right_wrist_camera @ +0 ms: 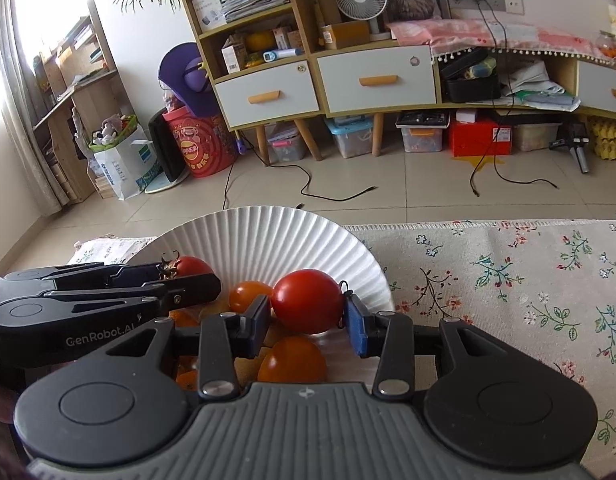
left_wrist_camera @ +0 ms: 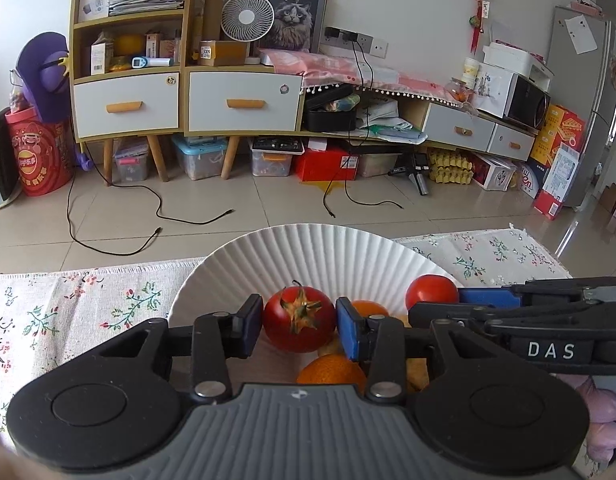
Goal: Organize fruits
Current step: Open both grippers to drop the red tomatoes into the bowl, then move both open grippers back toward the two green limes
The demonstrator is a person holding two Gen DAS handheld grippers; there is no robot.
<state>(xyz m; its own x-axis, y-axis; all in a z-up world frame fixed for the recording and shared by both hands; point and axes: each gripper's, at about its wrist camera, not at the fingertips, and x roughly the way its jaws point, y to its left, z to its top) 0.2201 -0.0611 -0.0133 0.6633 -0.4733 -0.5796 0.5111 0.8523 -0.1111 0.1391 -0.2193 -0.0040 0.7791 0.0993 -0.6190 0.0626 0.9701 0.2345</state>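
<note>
Flowery cloth covers the bench (right_wrist_camera: 507, 280), and a white paper plate (left_wrist_camera: 308, 252) sits on it with a tiled floor and a messy shelf behind. Each hand has a tomato right in front of it, over the plate. The left gripper (left_wrist_camera: 298, 326) has a red tomato with a green stem (left_wrist_camera: 298, 320) between its two blue pads, and the pads seem to press on both sides of it, so it looks held. The stem points toward the camera. The right gripper (right_wrist_camera: 306, 316) has a smooth red tomato (right_wrist_camera: 308, 300) between its pads. The left pad touches it, but a thin gap shows by the right pad, so the grip looks loose or let go; it is not clear whether this tomato rests on the plate. The two grippers are side by side and very close, the right one just beside the left. Under them in the plate lie oranges (left_wrist_camera: 331, 368) and another small orange fruit (right_wrist_camera: 250, 294), packed near each other. The likely next job is setting each tomato down in the plate. The fruit below could be bumped, and the grippers could knock each other. The far side of the plate is bare.
</note>
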